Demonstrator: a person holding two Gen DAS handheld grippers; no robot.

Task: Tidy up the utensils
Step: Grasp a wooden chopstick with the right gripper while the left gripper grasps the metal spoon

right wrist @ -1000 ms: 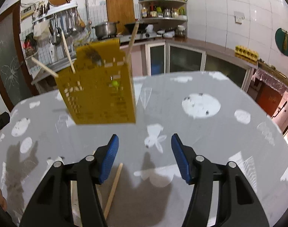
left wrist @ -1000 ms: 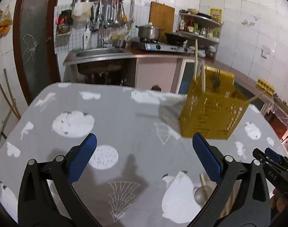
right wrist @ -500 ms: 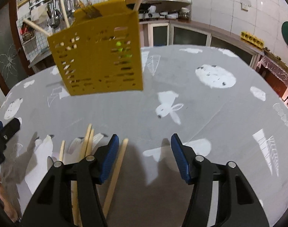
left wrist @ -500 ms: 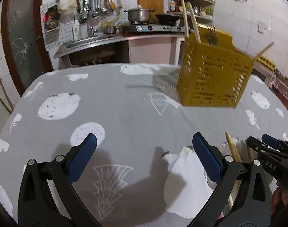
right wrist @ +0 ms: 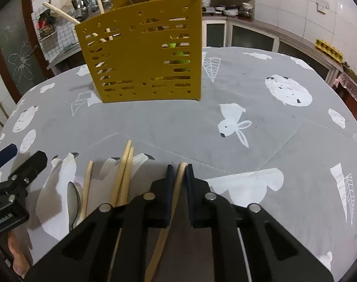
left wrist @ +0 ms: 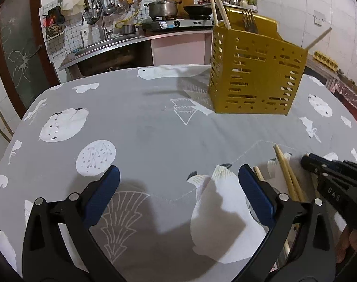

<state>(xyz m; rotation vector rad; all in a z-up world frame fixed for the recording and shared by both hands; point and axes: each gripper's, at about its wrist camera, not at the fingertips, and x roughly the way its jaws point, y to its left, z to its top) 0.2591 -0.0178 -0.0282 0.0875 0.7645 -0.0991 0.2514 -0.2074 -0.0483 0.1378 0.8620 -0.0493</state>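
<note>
From the left wrist view, the left tool [left wrist: 178, 185] hangs low over the grey patterned tabletop [left wrist: 155, 122] with its blue pads wide apart and nothing between them. A yellow slotted utensil holder [left wrist: 255, 75] stands upright farther back to the right, with chopsticks and a fork [left wrist: 248, 21] sticking out of its top. Loose chopsticks [left wrist: 287, 171] lie on the cloth just right of the tool, and the black right tool [left wrist: 306, 161] shows at the right edge.

From the right wrist view, the right tool [right wrist: 179, 172] has just been closing and its pads now clamp a single wooden chopstick [right wrist: 180, 176]. To its left lie a pair of chopsticks [right wrist: 124, 171], one more stick [right wrist: 86, 188] and a metal spoon [right wrist: 72, 199]. The holder [right wrist: 140, 58] stands well beyond them.
</note>
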